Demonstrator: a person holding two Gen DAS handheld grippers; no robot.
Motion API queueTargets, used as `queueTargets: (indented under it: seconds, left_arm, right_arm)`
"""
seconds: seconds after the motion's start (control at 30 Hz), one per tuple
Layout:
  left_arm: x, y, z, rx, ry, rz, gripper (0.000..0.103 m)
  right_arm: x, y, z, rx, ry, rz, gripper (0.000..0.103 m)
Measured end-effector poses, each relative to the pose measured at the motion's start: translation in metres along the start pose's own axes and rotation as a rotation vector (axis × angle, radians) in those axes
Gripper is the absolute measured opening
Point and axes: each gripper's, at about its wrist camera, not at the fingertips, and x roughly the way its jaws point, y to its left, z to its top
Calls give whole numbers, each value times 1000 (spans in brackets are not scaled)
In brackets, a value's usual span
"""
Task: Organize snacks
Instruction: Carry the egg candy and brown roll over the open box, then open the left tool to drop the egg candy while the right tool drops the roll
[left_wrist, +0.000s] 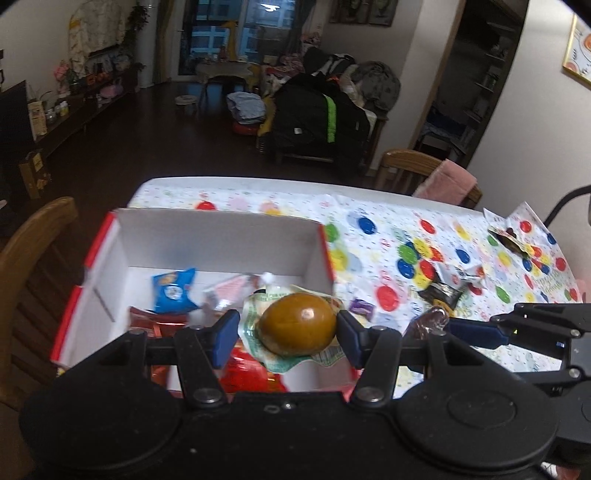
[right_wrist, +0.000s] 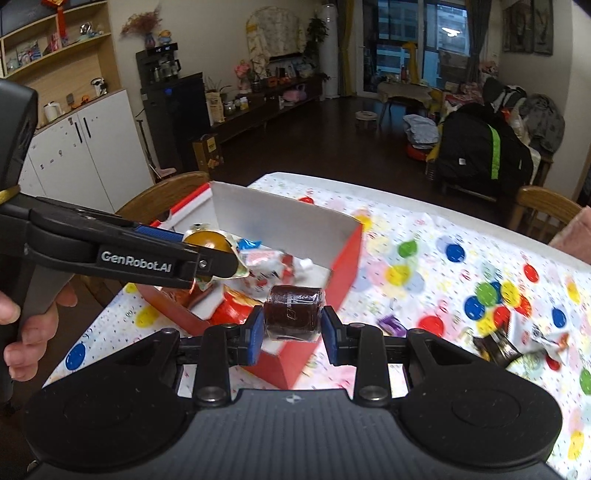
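Currently, left wrist view: my left gripper (left_wrist: 286, 332) hangs over the red box (left_wrist: 92, 254), jaws partly closed on a packaged brown egg (left_wrist: 297, 323), pads touching both ends. Already inside the box: a blue packet (left_wrist: 173, 290), a pink-white packet (left_wrist: 229, 290) and red wrappers (left_wrist: 251, 373).

Right wrist view: my right gripper (right_wrist: 293, 328) holds a dark wrapped roll (right_wrist: 293, 312), jaws narrowed against its ends, above the box's near corner. Several snacks lie loose on the spotted tablecloth (right_wrist: 424, 258), among them a purple candy (right_wrist: 389, 323) and dark packets (right_wrist: 498, 349).

Judgement: roughly mid-task; two items await dropping, the loose ones remain.
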Motion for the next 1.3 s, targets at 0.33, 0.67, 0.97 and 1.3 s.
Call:
queueTargets:
  seconds: [0.33,0.67,0.97,1.3]
  left_arm:
    - [2,52,9,-3,0,60,55]
    - [27,105,22,-28,43,137,55]
    - [60,128,34,3,81,170,55]
    - [104,115,32,113,157,162,55]
  right_arm:
    - [46,31,23,-45,31,-7,32]
    - [92,39,32,-48,84,-28,32]
    - [140,34,38,-20,161,-42,32]
    - [174,33,35,-37,240,-94,32]
